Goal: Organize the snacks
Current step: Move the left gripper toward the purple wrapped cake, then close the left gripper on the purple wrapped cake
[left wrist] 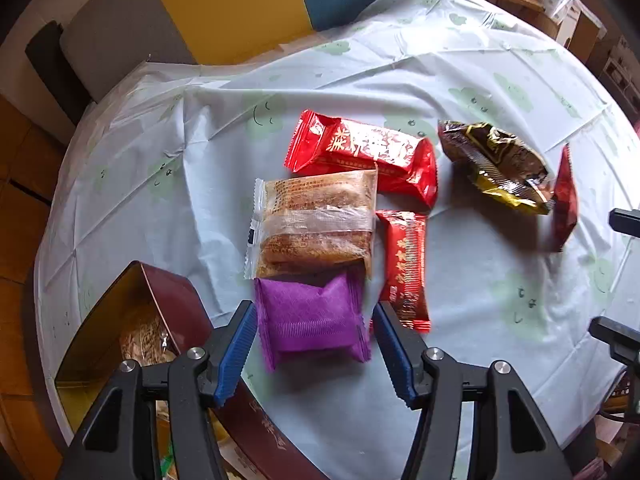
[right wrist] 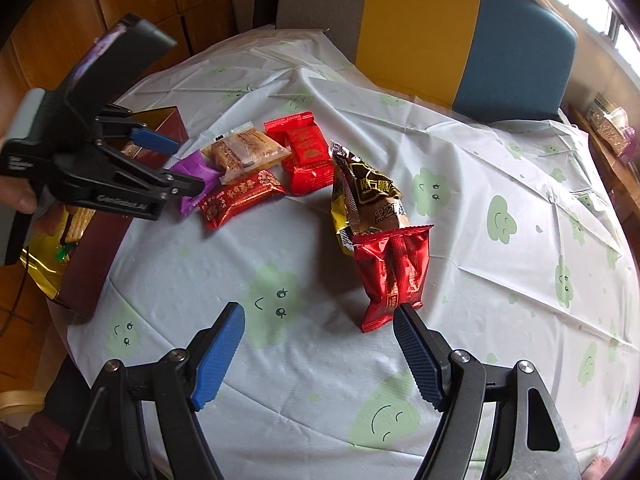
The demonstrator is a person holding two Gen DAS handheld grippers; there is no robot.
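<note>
My left gripper [left wrist: 314, 322] is open, its blue pads on either side of a purple snack packet [left wrist: 310, 316] without clear contact. Behind it lie a clear packet of brown biscuit [left wrist: 314, 222], a large red packet [left wrist: 362, 154] and a narrow red packet [left wrist: 404, 268]. A brown-and-gold packet [left wrist: 494, 164] and a small red packet [left wrist: 564, 202] lie to the right. My right gripper [right wrist: 320, 322] is open and empty above the cloth; the small red packet [right wrist: 394, 272] lies just past its right finger [right wrist: 418, 354]. The left gripper [right wrist: 172, 164] shows at the left of the right wrist view, by the purple packet [right wrist: 194, 178].
A maroon box [left wrist: 168, 292] with gold lining holds snacks at the table's left edge. The round table has a pale cloth [right wrist: 480, 184] with green smiley clouds. A grey, yellow and blue chair [right wrist: 440, 24] stands behind. Wooden floor lies to the left.
</note>
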